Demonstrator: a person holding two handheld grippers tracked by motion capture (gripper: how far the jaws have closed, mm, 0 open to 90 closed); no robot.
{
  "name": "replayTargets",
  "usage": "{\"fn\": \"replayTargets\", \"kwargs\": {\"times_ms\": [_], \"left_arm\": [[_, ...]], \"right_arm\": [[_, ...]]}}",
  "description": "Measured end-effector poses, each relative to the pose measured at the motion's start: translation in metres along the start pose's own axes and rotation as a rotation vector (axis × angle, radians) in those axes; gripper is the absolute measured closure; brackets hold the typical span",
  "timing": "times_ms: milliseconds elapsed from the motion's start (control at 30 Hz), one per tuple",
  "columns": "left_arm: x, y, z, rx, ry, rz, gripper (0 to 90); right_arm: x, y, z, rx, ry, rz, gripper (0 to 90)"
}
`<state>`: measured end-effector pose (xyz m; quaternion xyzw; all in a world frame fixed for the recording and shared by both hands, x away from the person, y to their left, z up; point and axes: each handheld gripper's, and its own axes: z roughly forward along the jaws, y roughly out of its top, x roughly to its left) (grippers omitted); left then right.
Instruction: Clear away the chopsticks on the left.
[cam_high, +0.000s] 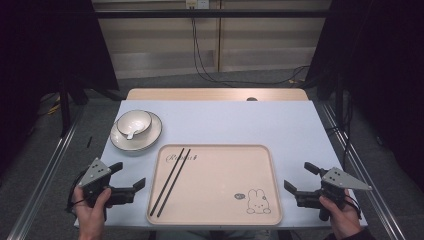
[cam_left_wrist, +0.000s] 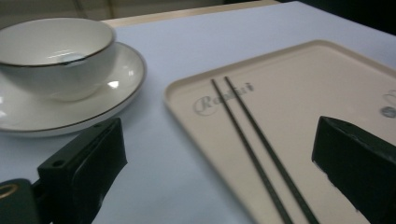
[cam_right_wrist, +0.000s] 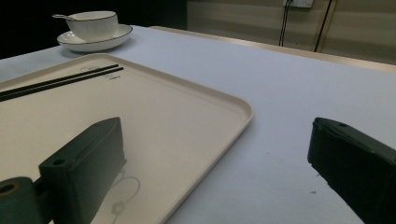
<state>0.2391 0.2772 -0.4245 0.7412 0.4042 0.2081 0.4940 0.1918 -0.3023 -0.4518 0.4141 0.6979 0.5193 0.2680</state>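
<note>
Chopsticks (cam_high: 171, 181) lie right of left hand-held gripper (cam_high: 131, 176).

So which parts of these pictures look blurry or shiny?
Left gripper view: the black jaws are soft, and glare spots sit on the white gold-rimmed bowl and white saucer. Right gripper view: near jaws blurred. High view: dark surroundings, evenly lit pale table.

Worktop (cam_high: 280, 125), pale blue-white cover: one beige tray (cam_high: 220, 220) at front centre; one white saucer (cam_high: 150, 137) at far left, just beyond the tray's corner.
</note>
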Motion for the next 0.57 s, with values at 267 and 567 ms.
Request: {"fn": "replayTargets", "kwargs": {"times_ms": [267,567], "left_arm": [[0.017,-0.021,-0.019,-0.035,-0.006,-0.08,2.0],[0.016,-0.031,-0.03,-0.033,0.007,-0.092,2.0]], "right_arm": [[-0.002,0.0,0.0,-0.005,0.003,0.001,3.2],[-0.005,-0.001,-0.001,0.001,-0.018,0.013,1.8]]}}
